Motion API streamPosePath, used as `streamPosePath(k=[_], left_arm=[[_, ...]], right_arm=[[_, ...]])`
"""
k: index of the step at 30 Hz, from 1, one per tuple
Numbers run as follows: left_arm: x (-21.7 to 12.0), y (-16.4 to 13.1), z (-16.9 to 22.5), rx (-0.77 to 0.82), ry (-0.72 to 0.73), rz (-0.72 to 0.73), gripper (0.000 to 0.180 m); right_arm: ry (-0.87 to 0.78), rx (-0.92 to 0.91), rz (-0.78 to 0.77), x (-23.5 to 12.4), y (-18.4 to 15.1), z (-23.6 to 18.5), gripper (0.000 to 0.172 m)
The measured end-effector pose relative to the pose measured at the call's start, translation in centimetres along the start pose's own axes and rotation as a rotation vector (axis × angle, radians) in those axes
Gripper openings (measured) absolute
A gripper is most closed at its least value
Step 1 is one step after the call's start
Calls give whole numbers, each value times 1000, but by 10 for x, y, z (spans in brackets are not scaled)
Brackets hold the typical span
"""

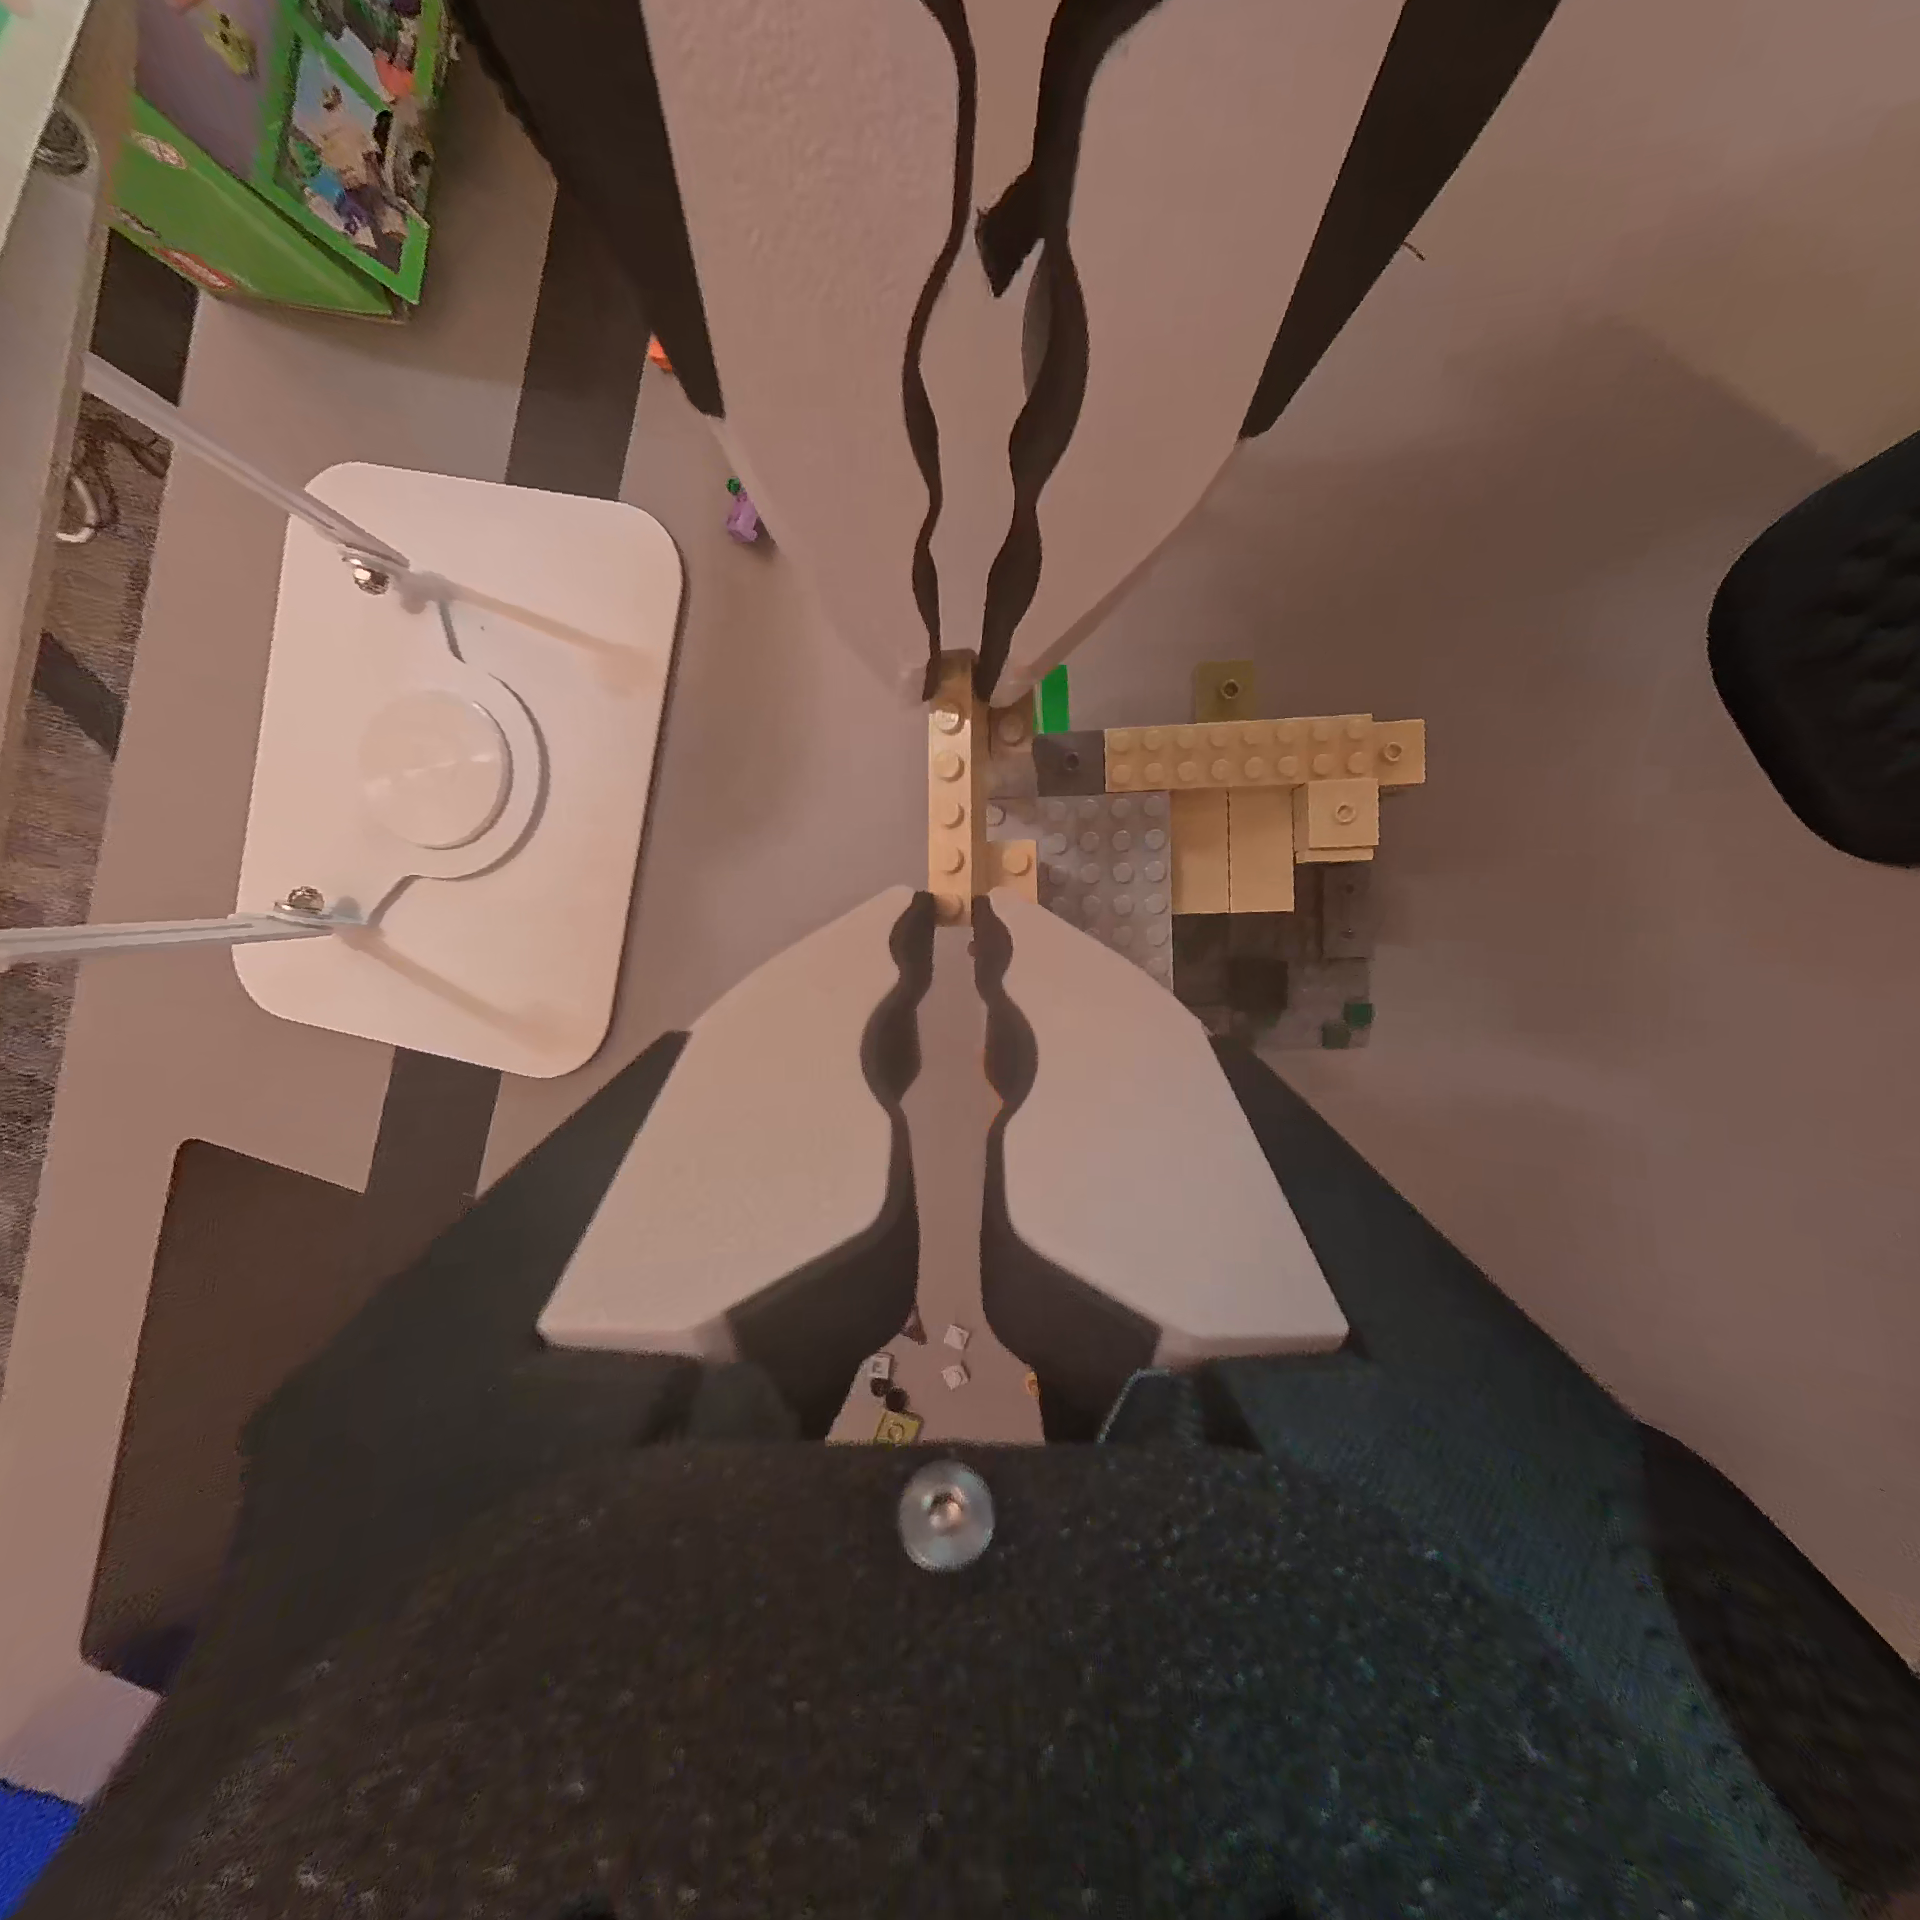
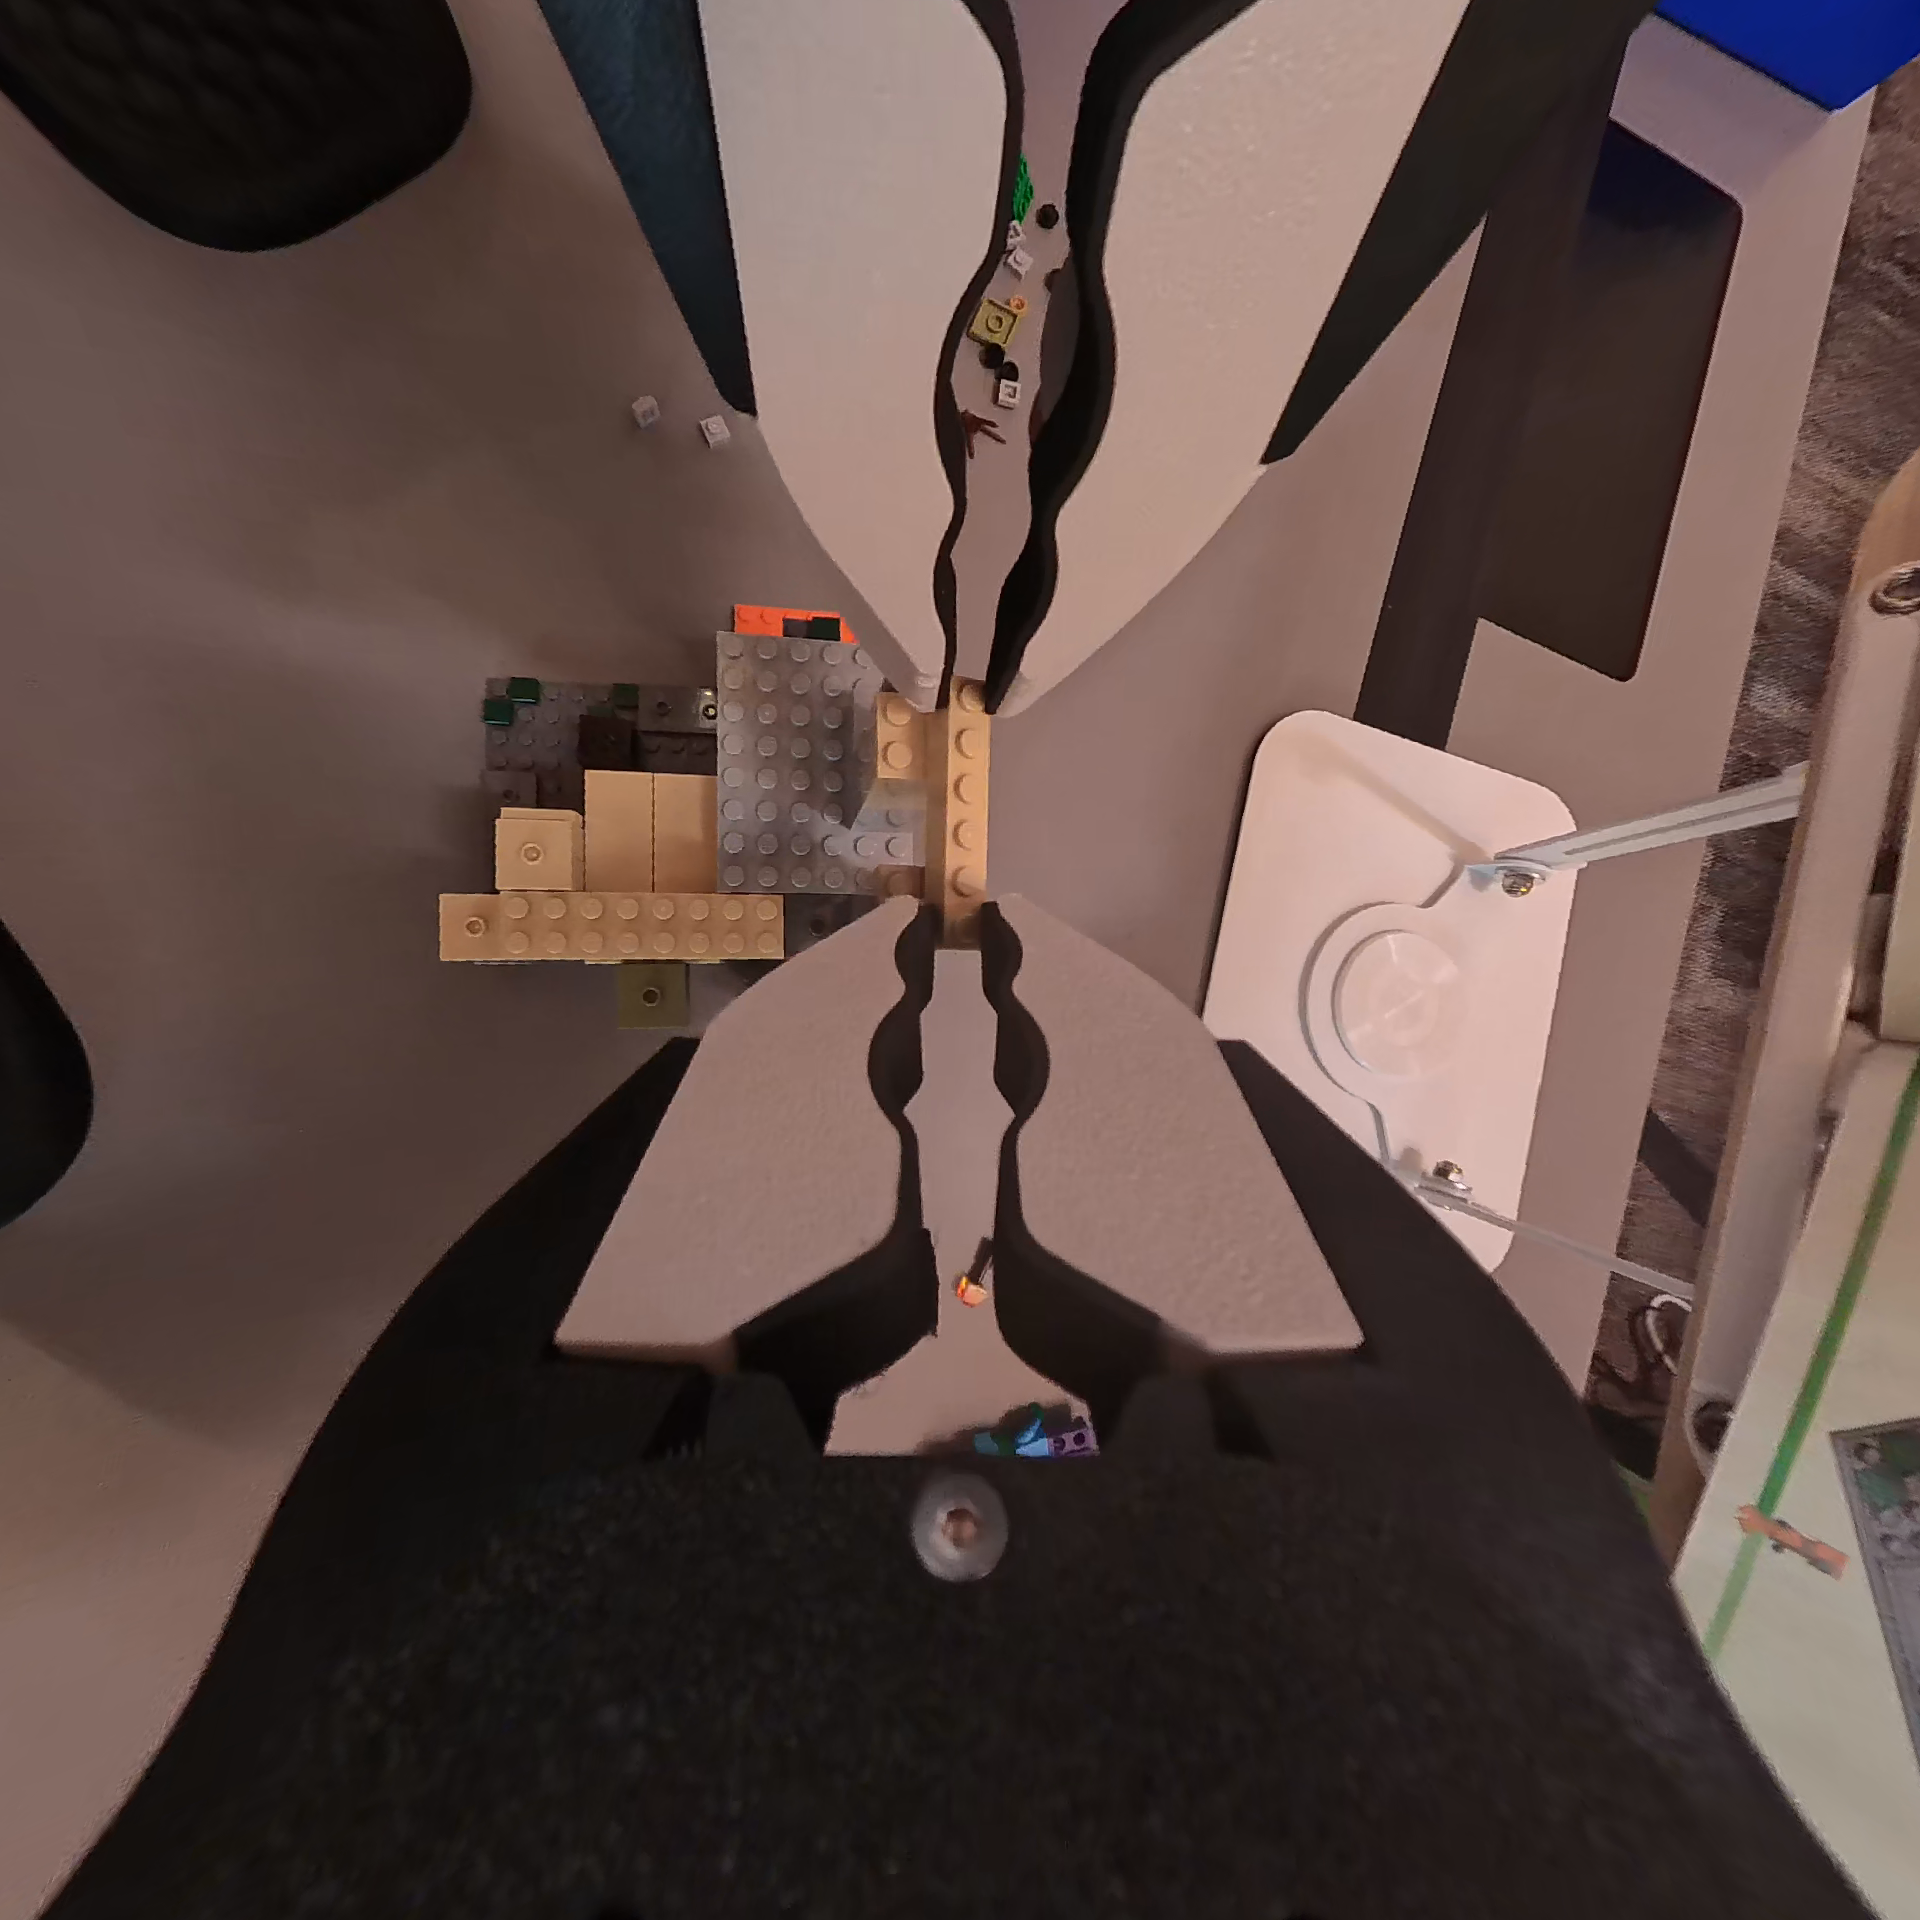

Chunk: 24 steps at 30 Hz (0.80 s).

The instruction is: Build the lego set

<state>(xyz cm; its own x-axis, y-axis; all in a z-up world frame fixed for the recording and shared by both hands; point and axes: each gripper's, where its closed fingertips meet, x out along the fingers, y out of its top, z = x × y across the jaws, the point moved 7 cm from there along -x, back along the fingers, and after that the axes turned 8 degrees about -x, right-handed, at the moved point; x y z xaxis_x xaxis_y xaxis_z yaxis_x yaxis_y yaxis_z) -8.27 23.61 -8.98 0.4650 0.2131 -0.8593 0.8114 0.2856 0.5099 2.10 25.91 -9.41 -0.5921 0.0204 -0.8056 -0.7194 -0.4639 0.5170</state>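
Left gripper (image 1: pixel 954 914) was nearly closed, its black pads pressed on the two long sides of one end of a narrow tan one-stud-wide brick (image 1: pixel 954 800). Right gripper (image 2: pixel 958 920) was likewise nearly closed, pads clamping the opposite end of the same tan brick (image 2: pixel 964 800). In each wrist view the other gripper entered from 12 o'clock, so the two pairs of fingertips faced each other along the brick.

The tan brick sat at the outer edge of a brick assembly (image 1: pixel 1195 831) on the grey bench (image 1: pixel 1558 1195). In the left view the assembly spread toward 3 o'clock of the brick: a grey studded plate (image 1: pixel 1107 873), a long tan two-stud-wide plate (image 1: pixel 1247 753), smooth tan tiles (image 1: pixel 1231 852) and darker grey pieces toward 4 o'clock. Whether the tan brick was seated on the assembly or only above it, I could not tell.

At 9 o'clock in the left view stood a white stand base (image 1: pixel 457 769) with metal struts bolted to it. A green printed box (image 1: pixel 281 156) lay at 11 o'clock. Small loose pieces (image 1: pixel 914 1392) lay on the bench near the left gripper's body. A black padded object (image 1: pixel 1829 665) sat at 3 o'clock.
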Motion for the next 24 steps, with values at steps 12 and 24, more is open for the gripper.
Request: streamPosePath(k=[12,24], left_arm=[[1,-1,4,25,51,6,8],[0,0,7,50,63,-9,8]], right_arm=[[33,62,-3,0,1,1,9],[80,129,33,-5,1,3,10]])
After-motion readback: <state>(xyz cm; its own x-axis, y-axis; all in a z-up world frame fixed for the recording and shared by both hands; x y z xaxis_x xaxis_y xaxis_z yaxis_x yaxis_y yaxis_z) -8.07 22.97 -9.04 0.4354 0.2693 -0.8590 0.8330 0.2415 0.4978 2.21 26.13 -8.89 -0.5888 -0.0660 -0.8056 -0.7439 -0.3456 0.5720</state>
